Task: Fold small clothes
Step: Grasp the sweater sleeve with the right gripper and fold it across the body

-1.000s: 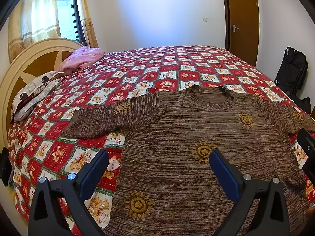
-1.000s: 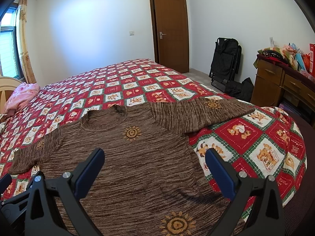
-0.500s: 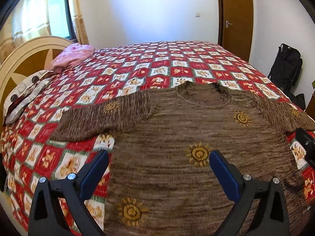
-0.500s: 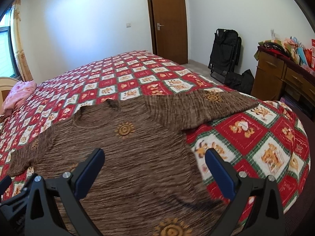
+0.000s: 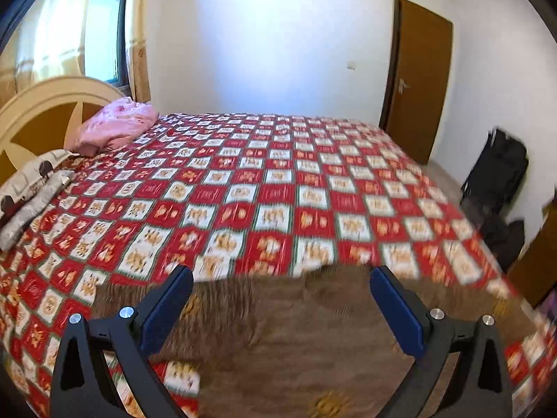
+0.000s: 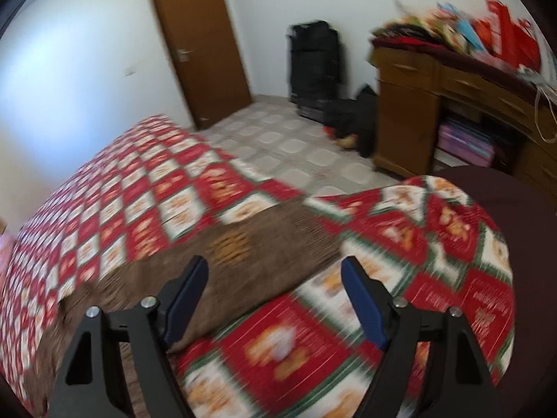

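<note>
A brown knitted sweater (image 5: 296, 327) with orange sun motifs lies flat on the red and white patterned bedspread (image 5: 264, 188). In the left wrist view it fills the blurred lower part of the frame. My left gripper (image 5: 280, 308) is open and empty above its upper body. In the right wrist view the sweater's right sleeve (image 6: 250, 250) stretches toward the bed's edge. My right gripper (image 6: 275, 296) is open and empty above that sleeve, its left finger (image 6: 184, 299) over the brown knit.
A pink pillow (image 5: 118, 125) and folded grey bedding (image 5: 31, 191) lie by the cream headboard (image 5: 45, 104). A wooden door (image 6: 198, 45), a black bag (image 6: 315, 66) and a cluttered wooden dresser (image 6: 452, 104) stand beyond the tiled floor (image 6: 296, 146).
Both grippers have moved forward over the sweater and the views tilted up. The right gripper swung right toward the sleeve and its jaws narrowed a little. Both views are motion blurred.
</note>
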{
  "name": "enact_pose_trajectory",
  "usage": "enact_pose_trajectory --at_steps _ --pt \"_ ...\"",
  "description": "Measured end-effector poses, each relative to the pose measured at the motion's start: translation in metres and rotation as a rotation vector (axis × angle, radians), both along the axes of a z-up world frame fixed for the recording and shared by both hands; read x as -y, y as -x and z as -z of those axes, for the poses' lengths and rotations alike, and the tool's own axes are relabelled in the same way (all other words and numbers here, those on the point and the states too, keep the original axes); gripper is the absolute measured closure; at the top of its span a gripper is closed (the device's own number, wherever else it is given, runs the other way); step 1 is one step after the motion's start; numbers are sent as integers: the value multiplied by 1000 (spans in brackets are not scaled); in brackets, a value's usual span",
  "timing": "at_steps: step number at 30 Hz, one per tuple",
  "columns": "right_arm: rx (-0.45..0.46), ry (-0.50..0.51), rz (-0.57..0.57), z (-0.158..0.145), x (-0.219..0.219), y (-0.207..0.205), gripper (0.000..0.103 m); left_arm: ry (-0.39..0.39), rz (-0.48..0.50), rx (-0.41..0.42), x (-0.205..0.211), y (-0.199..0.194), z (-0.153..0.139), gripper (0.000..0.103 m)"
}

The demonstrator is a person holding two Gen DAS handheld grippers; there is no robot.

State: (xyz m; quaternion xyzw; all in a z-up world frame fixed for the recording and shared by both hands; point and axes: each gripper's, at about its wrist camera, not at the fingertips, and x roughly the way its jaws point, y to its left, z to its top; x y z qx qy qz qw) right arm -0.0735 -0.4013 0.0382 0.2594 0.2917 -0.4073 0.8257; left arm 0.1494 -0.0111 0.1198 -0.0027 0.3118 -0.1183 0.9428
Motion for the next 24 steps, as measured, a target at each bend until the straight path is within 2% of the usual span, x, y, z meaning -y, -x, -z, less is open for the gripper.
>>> enact_pose_trajectory --at_steps 2,4,5,10,13,15,17,20,22,24 --pt "-21 -39 19 6 19 -3 31 31 -10 13 1 -11 -12 1" --pt "-41 -71 38 15 32 -5 34 9 -28 30 3 -12 -9 1" --pt "-47 -96 52 22 39 -4 39 -10 -34 29 5 -13 -4 1" --pt "-85 -171 98 50 59 -9 44 -164 -19 -59 24 -17 56 1" --pt "-144 -109 87 52 59 -21 44 -170 -15 -80 23 -10 77 1" --pt "-159 -113 64 54 60 -29 48 -174 -17 -71 23 -3 84 1" --pt "-198 -96 47 59 61 -37 59 -176 -1 -71 26 1 88 1" --pt "-228 -76 23 63 63 -41 80 -183 30 -82 28 4 95 1" --pt "-224 -77 6 64 65 -41 87 -186 36 -87 28 4 98 1" --pt "-225 -74 -4 63 64 -41 88 -181 43 -99 27 4 102 1"
